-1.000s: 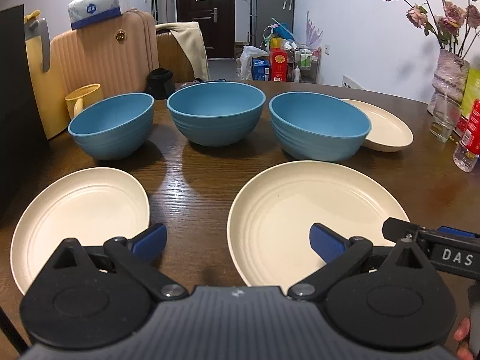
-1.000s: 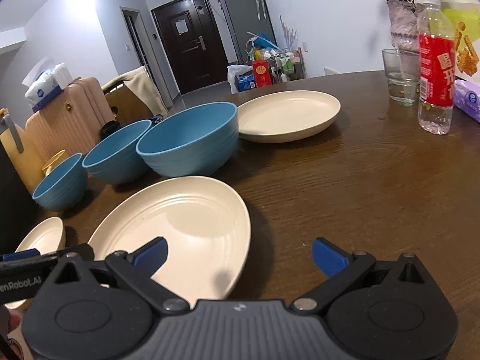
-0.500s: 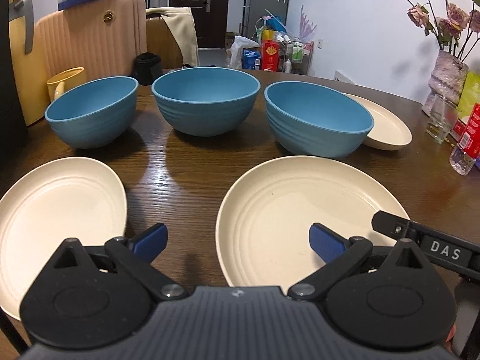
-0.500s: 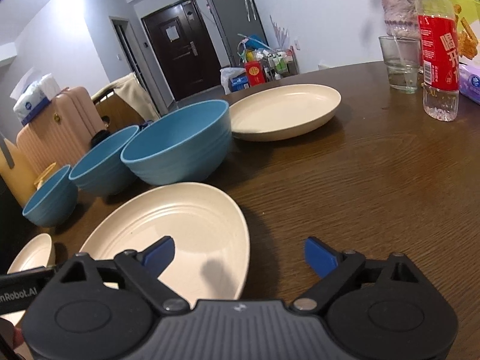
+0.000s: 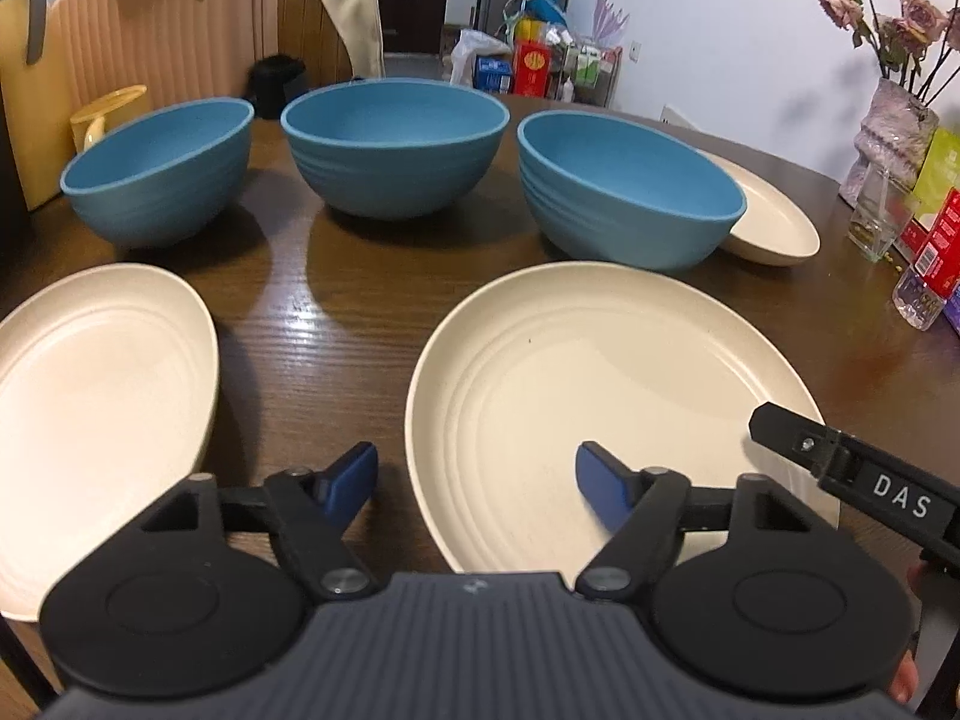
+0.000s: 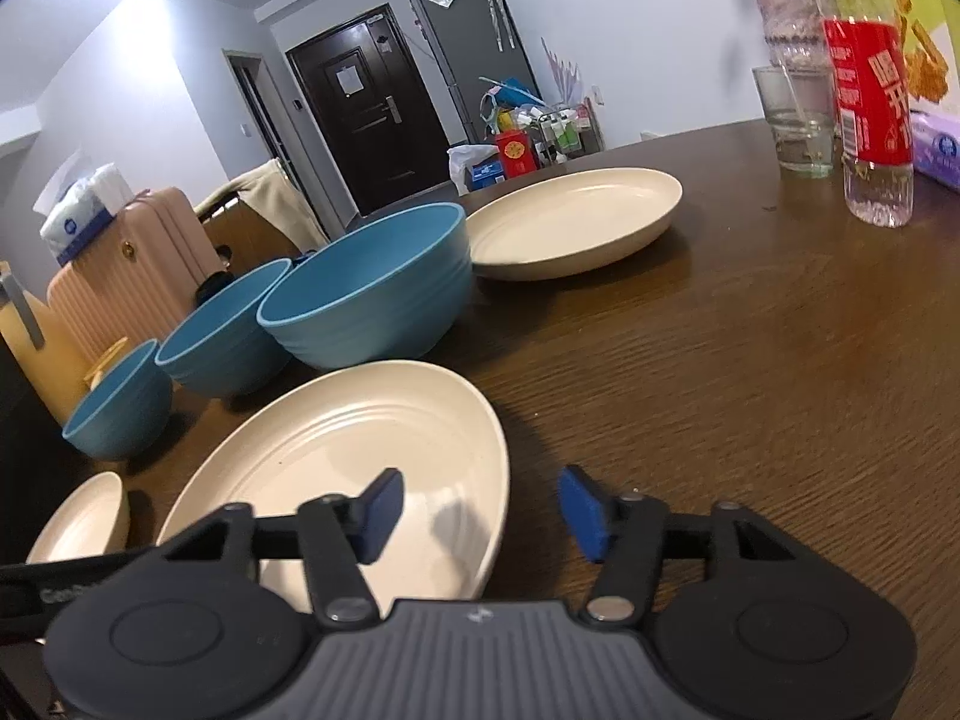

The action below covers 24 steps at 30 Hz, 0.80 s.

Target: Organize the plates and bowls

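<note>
Both sets of tongs have just been closing since the earlier frames, with the large plate's rim between the pads of each.

Left wrist view: the left tongs (image 5: 477,483) stand apart, straddling the near-left rim of the large cream plate (image 5: 612,384) without pressing it. That plate lies at the worktop's (image 5: 336,324) near edge; a second plate (image 5: 102,396) lies toward the near-left corner, three blue bowls (image 5: 393,150) stand in a row behind, and a third plate (image 5: 774,216) peeks from behind the rightmost bowl. The right tongs' arm crosses the plate's right rim.

Right wrist view: the right tongs (image 6: 480,510) also stand apart around the same plate's (image 6: 360,450) right rim, unclamped. Only here do the far plate (image 6: 570,216) show whole and the bottle (image 6: 867,102) show fully.

Judgement: the step is gripping this plate; next, clamp firmly and lift level, probably to stack it.
</note>
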Each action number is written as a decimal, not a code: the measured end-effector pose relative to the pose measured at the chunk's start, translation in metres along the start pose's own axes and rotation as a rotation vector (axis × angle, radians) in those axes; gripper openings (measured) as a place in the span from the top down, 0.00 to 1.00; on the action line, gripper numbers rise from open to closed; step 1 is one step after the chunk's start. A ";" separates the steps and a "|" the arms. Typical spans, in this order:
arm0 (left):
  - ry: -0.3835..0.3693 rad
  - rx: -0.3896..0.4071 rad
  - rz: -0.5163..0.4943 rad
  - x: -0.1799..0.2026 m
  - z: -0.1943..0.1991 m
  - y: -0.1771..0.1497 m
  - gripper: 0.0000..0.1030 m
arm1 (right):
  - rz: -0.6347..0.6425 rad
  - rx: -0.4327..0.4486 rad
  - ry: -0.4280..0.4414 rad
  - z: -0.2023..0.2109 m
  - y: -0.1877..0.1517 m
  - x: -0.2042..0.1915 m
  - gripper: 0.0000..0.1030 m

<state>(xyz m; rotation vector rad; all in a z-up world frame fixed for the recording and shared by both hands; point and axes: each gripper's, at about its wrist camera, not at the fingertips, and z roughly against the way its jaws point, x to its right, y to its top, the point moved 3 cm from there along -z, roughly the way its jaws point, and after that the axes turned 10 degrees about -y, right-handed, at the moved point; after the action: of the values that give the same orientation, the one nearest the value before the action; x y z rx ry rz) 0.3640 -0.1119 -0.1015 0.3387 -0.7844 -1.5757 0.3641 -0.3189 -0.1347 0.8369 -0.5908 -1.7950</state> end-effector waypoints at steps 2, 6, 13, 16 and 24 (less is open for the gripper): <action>0.000 -0.030 0.005 0.000 -0.004 0.001 0.33 | -0.002 -0.015 0.013 0.000 0.000 0.000 0.54; 0.010 -0.063 0.001 0.002 -0.005 0.004 0.39 | -0.008 -0.075 0.052 0.000 0.002 0.003 0.71; 0.029 -0.096 0.002 0.006 -0.007 0.010 0.56 | -0.029 -0.127 0.049 0.000 0.004 0.006 0.81; 0.039 -0.108 0.020 0.003 -0.005 0.012 0.65 | -0.041 -0.139 0.029 0.002 0.003 0.009 0.87; 0.067 -0.101 0.016 0.005 0.008 0.013 0.76 | -0.070 -0.149 0.016 0.013 0.000 0.013 0.90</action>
<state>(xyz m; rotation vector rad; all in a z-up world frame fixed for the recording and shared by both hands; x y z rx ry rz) 0.3682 -0.1138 -0.0860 0.3094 -0.6519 -1.5742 0.3506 -0.3312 -0.1301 0.7776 -0.4155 -1.8689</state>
